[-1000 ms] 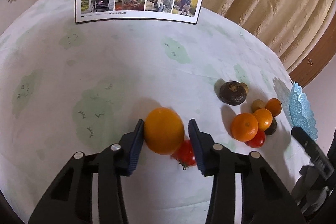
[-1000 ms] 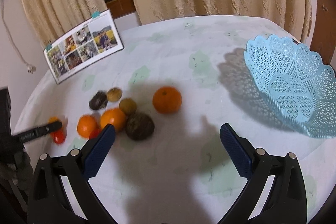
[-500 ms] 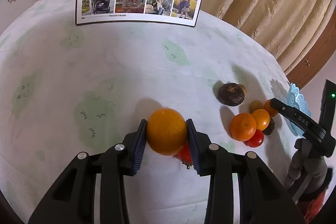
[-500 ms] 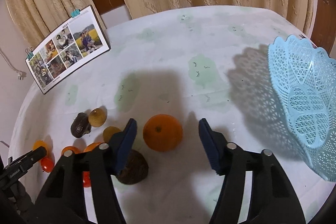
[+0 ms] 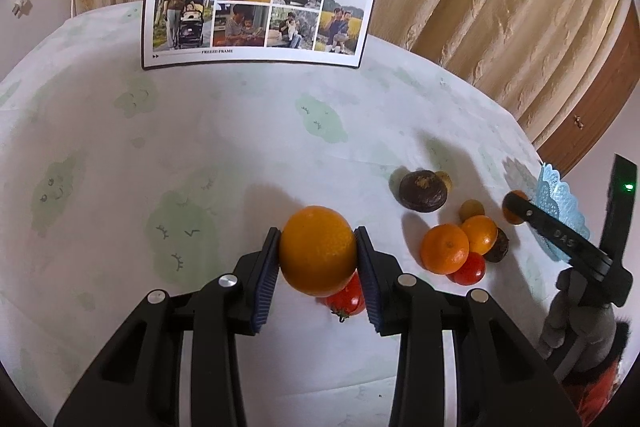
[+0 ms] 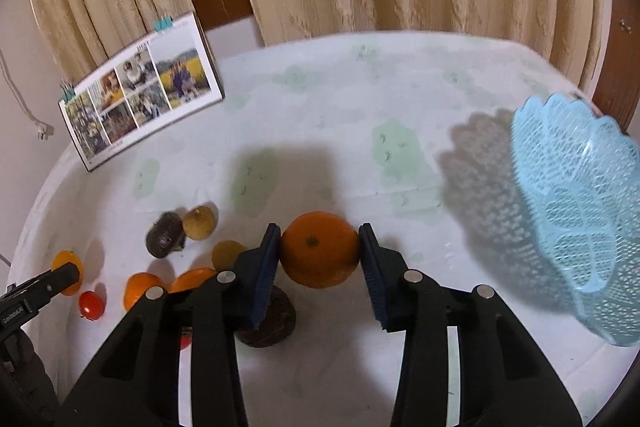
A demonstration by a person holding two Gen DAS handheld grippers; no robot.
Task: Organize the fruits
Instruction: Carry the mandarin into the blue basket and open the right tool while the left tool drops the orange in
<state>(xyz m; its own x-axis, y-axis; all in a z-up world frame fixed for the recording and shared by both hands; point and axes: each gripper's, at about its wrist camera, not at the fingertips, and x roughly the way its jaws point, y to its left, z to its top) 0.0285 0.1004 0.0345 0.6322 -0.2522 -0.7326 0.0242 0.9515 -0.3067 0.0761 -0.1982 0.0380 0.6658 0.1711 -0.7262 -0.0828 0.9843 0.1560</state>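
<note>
The round table [image 5: 240, 131] under its pale cloth carries everything, and the blue lattice basket [image 6: 576, 227] sits at its right edge — to the right of both my tools, and much nearer the right one. That is the relation the coming move turns on, I judge: the basket lies just beside my right gripper [image 6: 319, 255], with only bare cloth between, while from my left gripper [image 5: 317, 251] it lies well across the table, beyond the fruit pile. My left gripper is closed down to the width of a large yellow-orange orange [image 5: 318, 251], both pads pressed against its sides; whether it has cleared the cloth I cannot tell. My right gripper is closed the same way on a deeper orange tangerine [image 6: 319, 250], stem scar facing me. Neither fruit has a long axis to mind. A red tomato [image 5: 346, 299] lies just under the left-held orange, touching or nearly so. The loose cluster — two tangerines, a second tomato, dark brown fruits [image 5: 423, 190] and small tan ones — waits between the tools.
</note>
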